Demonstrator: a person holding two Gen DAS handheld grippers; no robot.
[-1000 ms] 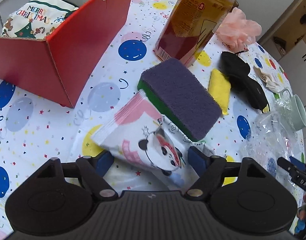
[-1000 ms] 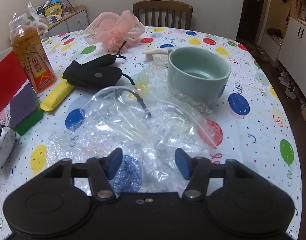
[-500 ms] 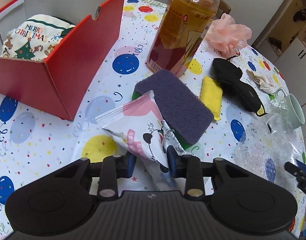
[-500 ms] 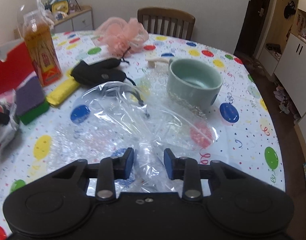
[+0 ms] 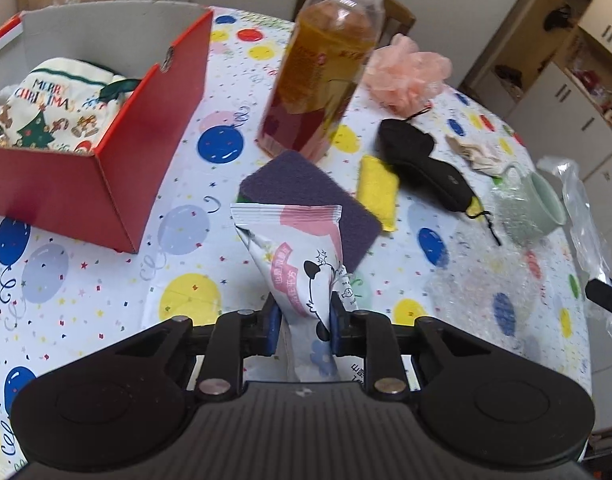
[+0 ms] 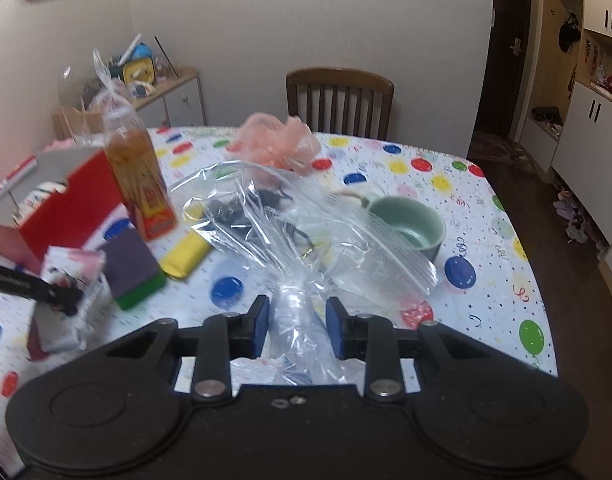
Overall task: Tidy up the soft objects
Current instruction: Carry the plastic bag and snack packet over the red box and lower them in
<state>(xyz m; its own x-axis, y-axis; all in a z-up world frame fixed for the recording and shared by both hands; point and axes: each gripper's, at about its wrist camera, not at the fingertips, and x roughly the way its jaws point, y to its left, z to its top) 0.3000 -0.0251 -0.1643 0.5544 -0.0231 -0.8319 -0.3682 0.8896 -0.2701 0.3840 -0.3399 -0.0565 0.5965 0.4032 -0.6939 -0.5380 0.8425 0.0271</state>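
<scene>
Balloon-print tablecloth [image 5: 86, 280] covers the round table. Left gripper [image 5: 302, 322] has just closed on the panda tissue pack [image 5: 302, 264] – only its view shows the Christmas pouch [image 5: 50, 108] inside the red box [image 5: 106, 184]. Right gripper [image 6: 298, 326] pinches the clear plastic bag [image 6: 306, 232] – only there the chair [image 6: 339, 100] shows fully.

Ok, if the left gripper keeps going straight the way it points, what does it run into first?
Probably the purple sponge. The left gripper, jaws shut on the panda packet, aims down over the table, and the packet's far end overlaps the sponge, with the tea bottle behind it. Depth is hard to judge here.
</scene>
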